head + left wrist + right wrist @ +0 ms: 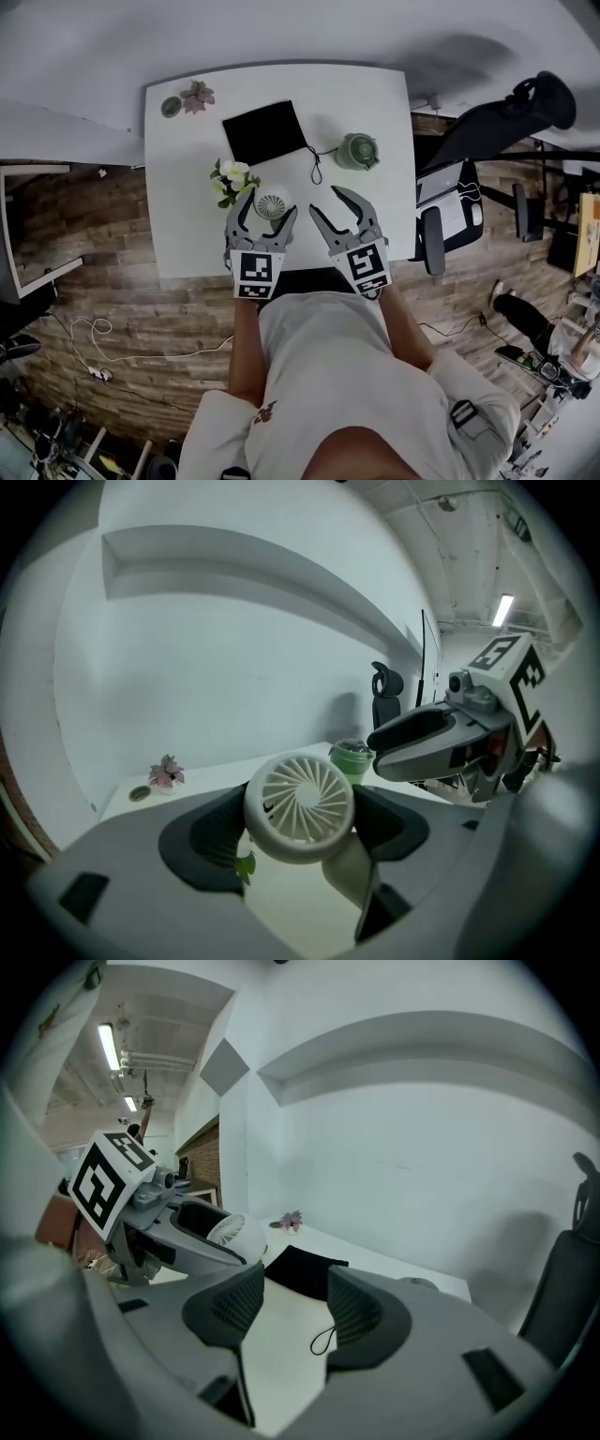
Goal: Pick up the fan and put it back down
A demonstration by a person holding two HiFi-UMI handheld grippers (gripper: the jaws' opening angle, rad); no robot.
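Observation:
A small white round fan (273, 203) is over the front part of the white table (187, 244), between the jaws of my left gripper (270, 204). In the left gripper view the dark pads press on both sides of the fan's grille head (300, 803), and its pale stand (352, 878) hangs below. Whether the stand touches the table I cannot tell. My right gripper (328, 202) is just right of it, open, with nothing between its pads (220, 1312). The right gripper view shows the fan (225, 1230) at the left.
On the table are a black pouch (265, 131) with a cord (314, 169), a green lidded pot (357, 151), white flowers (231, 180) close behind the fan, a pink flower (197, 96) and a small dish (171, 107). An office chair (469, 178) stands to the right.

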